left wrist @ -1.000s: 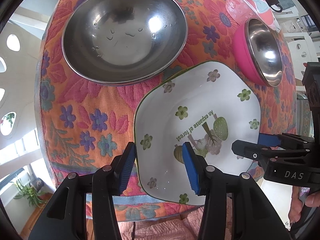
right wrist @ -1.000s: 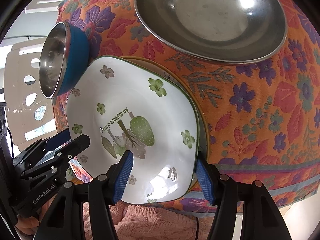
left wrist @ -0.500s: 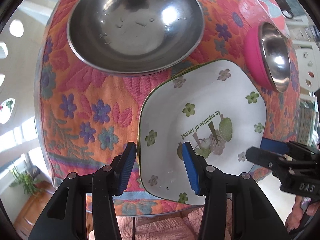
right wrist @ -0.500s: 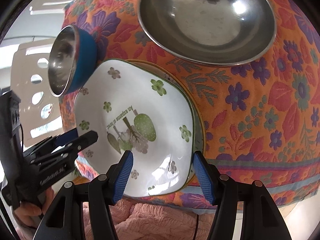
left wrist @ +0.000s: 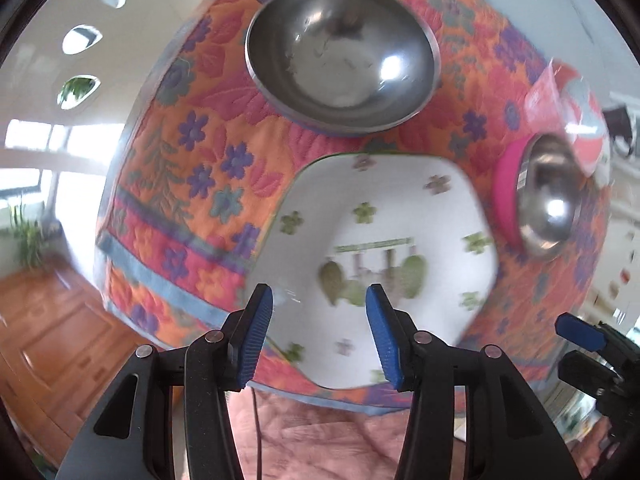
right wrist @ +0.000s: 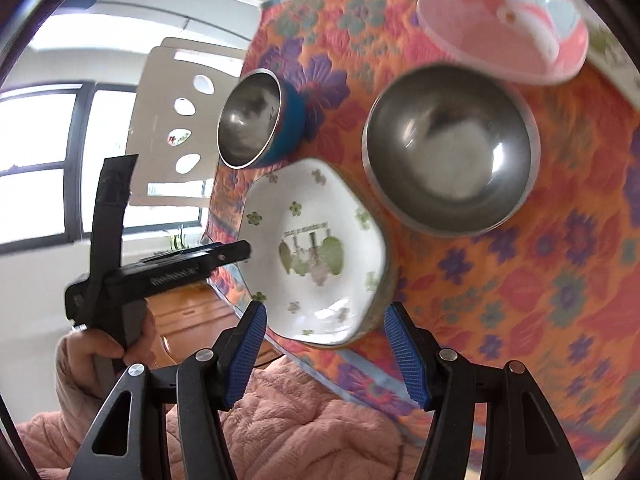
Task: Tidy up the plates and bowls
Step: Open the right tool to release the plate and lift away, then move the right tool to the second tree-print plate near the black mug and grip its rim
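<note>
Two grippers hang over a table spread with an orange floral cloth (left wrist: 192,184), and neither has hold of anything. In the left wrist view the left gripper (left wrist: 318,334) stands partly open at the bottom centre, its blue pads framing the near edge of the white flowered plate (left wrist: 384,216) from above without touching it. That plate sits at centre frame, its printed line of text running level across the picture with the green pods hanging below it; the view is blurred, so finer detail is lost. A large steel bowl (left wrist: 340,60) lies above the plate in the upper centre, rim up. At the right edge sit a pink-sided steel bowl (left wrist: 540,200) and, above it, a pink patterned bowl (left wrist: 568,100).

In the right wrist view the right gripper (right wrist: 324,352) is about half open and empty, below the plate's lower edge. A blue-sided steel bowl (right wrist: 256,120) sits upper left of the plate.
</note>
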The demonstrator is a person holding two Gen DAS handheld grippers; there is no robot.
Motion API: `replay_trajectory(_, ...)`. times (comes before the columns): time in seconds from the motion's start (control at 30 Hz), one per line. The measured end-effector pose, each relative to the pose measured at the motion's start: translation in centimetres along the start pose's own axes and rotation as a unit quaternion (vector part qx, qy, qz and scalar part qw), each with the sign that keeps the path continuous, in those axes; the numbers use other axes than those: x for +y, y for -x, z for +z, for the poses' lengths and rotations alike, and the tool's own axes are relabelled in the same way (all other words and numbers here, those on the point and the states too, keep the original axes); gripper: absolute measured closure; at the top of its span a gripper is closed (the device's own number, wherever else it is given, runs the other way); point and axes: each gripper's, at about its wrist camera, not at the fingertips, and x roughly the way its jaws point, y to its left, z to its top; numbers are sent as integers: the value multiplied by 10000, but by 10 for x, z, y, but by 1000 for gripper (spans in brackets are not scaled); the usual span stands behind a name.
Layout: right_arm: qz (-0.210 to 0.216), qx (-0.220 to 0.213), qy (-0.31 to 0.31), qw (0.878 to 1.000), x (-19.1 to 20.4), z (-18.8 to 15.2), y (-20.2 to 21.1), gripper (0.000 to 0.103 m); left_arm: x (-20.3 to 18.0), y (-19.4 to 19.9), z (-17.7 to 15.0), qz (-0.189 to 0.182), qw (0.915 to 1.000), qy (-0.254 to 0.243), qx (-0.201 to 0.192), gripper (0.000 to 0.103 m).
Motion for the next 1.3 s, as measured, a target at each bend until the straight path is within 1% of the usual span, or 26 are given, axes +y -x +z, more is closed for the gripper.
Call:
replay_trajectory(0.1,-90,-62,171,9998,-15,10,30,43,-18,20,5,-161,9997,179,-109,57)
replay_trajectory(0.17,-136,-152,253,9995,-24,16,48,43,-35,34,12,-206,9994,152,-239,56)
replay_trajectory(0.2,-177,-226,286,9992,-33,21,62,43,-46,40,20,-199,9993,114,-296,56)
replay_trajectory(0.27,-254,-341,269,9987,-45,30,76,43,-66,51,34,-183,9991,14,-371,56)
replay_trajectory(0.33,-442,-464,140,9978,-65,41,94,43,-85,58,49,-208,9991,-72,-376,56)
replay_trajectory(0.4,-536,-583,8,9969,-84,53,106,43,-107,64,66,-247,9987,-190,-395,56)
replay_trajectory(0.5,-527,-803,-249,9951,-112,68,127,43,-142,73,89,-296,9979,-333,-463,56)
replay_trajectory(0.6,-435,-1185,-618,9901,-143,80,149,43,-181,77,118,-310,9964,-550,-573,56)
replay_trajectory(0.7,-543,-1564,-1065,9804,-177,90,166,43,-215,73,145,-332,9948,-753,-601,56)
replay_trajectory(0.83,-508,-1964,-1730,9638,-227,97,173,43,-260,65,175,-576,9905,-1034,-697,56)
replay_trajectory(0.93,-481,-2128,-2163,9516,-257,99,167,43,-287,51,194,-557,9896,-1130,-698,56)
replay_trajectory(1.0,-412,-2209,-2393,9446,-273,100,165,43,-303,38,205,-560,9894,-1190,-621,56)
replay_trajectory(1.07,-414,-2195,-2505,9420,-284,103,159,43,-315,24,213,-500,9893,-1259,-538,56)
replay_trajectory(1.13,-490,-2188,-2550,9406,-295,108,156,43,-325,8,219,-365,9900,-1292,-426,56)
replay_trajectory(1.3,-571,-2251,-2553,9386,-310,123,146,43,-340,-24,227,-260,9901,-1369,-184,56)
